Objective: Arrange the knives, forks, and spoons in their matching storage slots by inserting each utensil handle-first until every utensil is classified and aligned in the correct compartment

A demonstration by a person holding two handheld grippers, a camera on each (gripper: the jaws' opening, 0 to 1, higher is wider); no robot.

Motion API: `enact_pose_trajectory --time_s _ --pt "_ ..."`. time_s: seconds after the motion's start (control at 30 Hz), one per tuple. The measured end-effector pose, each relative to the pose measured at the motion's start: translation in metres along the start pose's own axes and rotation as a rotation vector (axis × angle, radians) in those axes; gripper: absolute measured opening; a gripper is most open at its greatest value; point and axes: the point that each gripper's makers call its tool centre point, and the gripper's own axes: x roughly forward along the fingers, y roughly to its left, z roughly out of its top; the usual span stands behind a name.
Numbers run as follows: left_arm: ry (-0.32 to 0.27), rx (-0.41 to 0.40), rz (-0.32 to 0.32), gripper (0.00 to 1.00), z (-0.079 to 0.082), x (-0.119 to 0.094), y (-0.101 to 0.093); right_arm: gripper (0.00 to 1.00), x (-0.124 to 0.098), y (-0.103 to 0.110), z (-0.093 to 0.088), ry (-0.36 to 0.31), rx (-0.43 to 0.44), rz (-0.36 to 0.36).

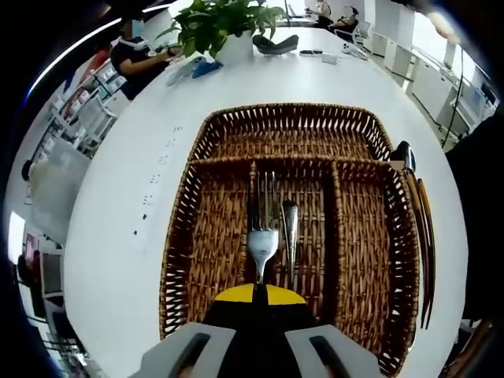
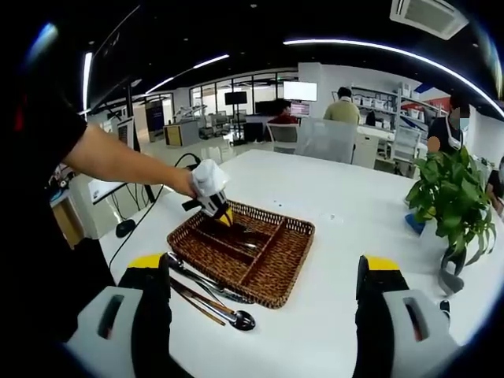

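Note:
A brown wicker tray (image 1: 211, 236) with one cross slot and three long slots lies on the white table. My left gripper (image 1: 260, 295) is shut on the handle of a silver fork (image 1: 262, 232), whose tines point away over the middle slot. A second metal utensil (image 1: 290, 232) lies in that slot beside it. Several utensils (image 1: 417, 228), a dark-bowled spoon among them, lie on the table along the tray's right side. In the right gripper view, the left gripper (image 2: 211, 189) hovers over the tray (image 2: 276, 260). My right gripper (image 2: 264, 264) is open and holds nothing, close to the loose utensils (image 2: 209, 295).
A potted plant (image 2: 449, 197) stands on the table to the right, with small items (image 1: 276, 43) near it at the far end. People sit at the table's far side and at desks behind. White tabletop (image 1: 134, 197) surrounds the tray.

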Motion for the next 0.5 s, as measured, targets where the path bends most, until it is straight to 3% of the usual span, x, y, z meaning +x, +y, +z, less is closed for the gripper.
enact_pose_trajectory --time_s 0.27,0.5 --pt "0.035 0.003 -0.001 0.0 -0.006 0.02 -0.003 0.99 0.002 -0.002 -0.007 0.025 -0.002 0.0" --pt "0.03 -0.006 -0.02 0.0 -0.008 0.031 -0.008 0.99 0.001 -0.005 -0.012 0.033 0.009 -0.007"
